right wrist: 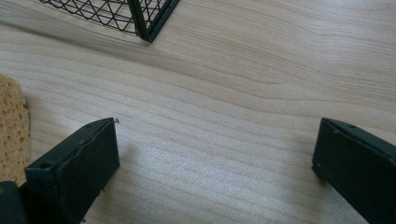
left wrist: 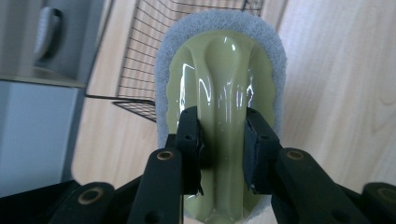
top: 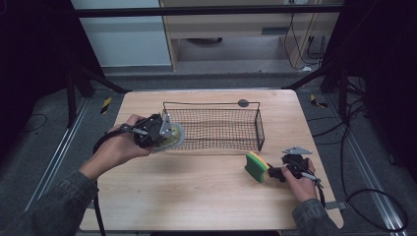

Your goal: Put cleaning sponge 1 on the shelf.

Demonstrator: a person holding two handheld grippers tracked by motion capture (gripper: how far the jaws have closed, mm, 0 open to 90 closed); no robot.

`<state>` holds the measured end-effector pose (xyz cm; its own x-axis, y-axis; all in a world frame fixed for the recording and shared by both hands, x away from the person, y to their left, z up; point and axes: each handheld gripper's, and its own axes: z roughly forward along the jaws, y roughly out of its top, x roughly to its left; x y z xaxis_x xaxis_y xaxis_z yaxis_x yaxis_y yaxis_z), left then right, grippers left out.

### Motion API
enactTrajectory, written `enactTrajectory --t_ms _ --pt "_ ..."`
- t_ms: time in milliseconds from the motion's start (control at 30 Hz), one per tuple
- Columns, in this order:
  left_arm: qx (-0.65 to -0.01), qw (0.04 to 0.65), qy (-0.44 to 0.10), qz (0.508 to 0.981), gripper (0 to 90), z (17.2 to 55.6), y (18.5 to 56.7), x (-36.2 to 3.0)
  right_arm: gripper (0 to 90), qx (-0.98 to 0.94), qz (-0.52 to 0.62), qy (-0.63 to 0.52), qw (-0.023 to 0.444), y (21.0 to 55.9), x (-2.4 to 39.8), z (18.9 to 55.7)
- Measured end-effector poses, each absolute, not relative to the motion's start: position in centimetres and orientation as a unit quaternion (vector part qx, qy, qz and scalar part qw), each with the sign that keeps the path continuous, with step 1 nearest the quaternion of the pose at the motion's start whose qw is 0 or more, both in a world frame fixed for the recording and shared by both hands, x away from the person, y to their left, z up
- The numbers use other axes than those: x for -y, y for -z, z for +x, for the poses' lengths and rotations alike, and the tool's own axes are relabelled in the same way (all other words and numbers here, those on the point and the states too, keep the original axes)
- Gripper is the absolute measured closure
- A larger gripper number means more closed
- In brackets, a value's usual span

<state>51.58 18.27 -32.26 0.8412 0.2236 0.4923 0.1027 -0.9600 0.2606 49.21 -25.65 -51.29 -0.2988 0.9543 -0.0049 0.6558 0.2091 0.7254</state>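
A scrubber (left wrist: 219, 70) with a glossy olive-green plastic handle and a grey scouring pad is gripped by its handle ridge in my left gripper (left wrist: 222, 140). In the high view the left gripper (top: 164, 135) holds the scrubber (top: 177, 139) just above the table, at the left end of the black wire basket (top: 216, 129). A yellow sponge with a green top (top: 256, 166) stands on the table at front right. My right gripper (right wrist: 215, 154) is open over bare wood, with the sponge (right wrist: 11, 126) outside its left jaw. In the high view the right gripper (top: 275, 172) sits just right of the sponge.
The wooden table (top: 196, 191) has free room along its front and middle. The basket's corner (right wrist: 149, 18) lies ahead of the right gripper. Black frame posts and cables stand around the table's sides.
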Motion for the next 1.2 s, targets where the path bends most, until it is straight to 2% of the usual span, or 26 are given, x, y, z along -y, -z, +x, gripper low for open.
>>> enactTrajectory --t_ms 700,1200 --pt "-0.065 0.130 -0.321 0.936 70.8 55.0 30.0 -16.6 0.7 -0.744 0.539 -0.316 0.235 51.3 25.7 49.2" --pt "-0.046 0.126 -0.333 0.933 70.7 57.1 30.5 -15.9 0.5 -0.745 0.539 -0.316 0.234 51.3 25.7 49.3"
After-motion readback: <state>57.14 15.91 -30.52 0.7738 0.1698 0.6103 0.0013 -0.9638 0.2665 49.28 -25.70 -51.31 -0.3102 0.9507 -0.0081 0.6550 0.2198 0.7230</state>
